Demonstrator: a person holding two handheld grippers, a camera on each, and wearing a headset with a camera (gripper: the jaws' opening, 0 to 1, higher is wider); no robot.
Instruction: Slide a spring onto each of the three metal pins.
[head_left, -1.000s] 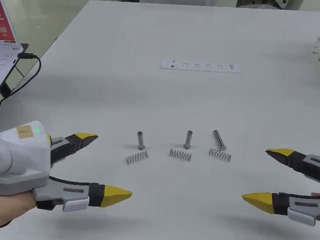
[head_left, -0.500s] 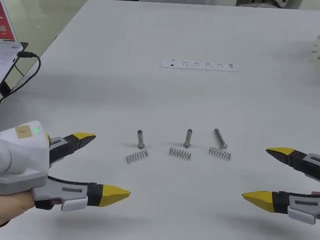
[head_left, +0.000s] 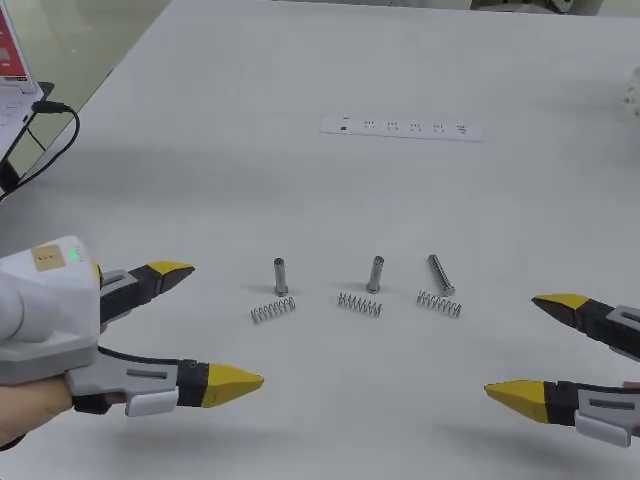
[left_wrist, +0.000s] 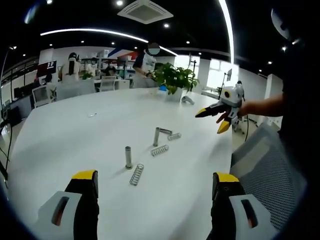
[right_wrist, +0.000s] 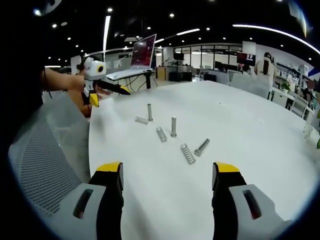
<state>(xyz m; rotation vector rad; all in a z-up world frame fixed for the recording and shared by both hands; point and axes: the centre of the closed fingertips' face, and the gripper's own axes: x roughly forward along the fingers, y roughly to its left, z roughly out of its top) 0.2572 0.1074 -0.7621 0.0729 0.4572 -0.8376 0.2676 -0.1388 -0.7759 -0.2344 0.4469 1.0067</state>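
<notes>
lying flat between the left gripper and right gripper, the three springs are lined up just in front of the pins, long sides left to right. both grippers are held wide open, empty. the left spring is nearest the left gripper.

Place: open-plan office
Ceiling: long strip lights, air vent
Furniture: large white counter, mesh chair, office chairs beyond
Extras: laptop, potted plant, power strip
</notes>
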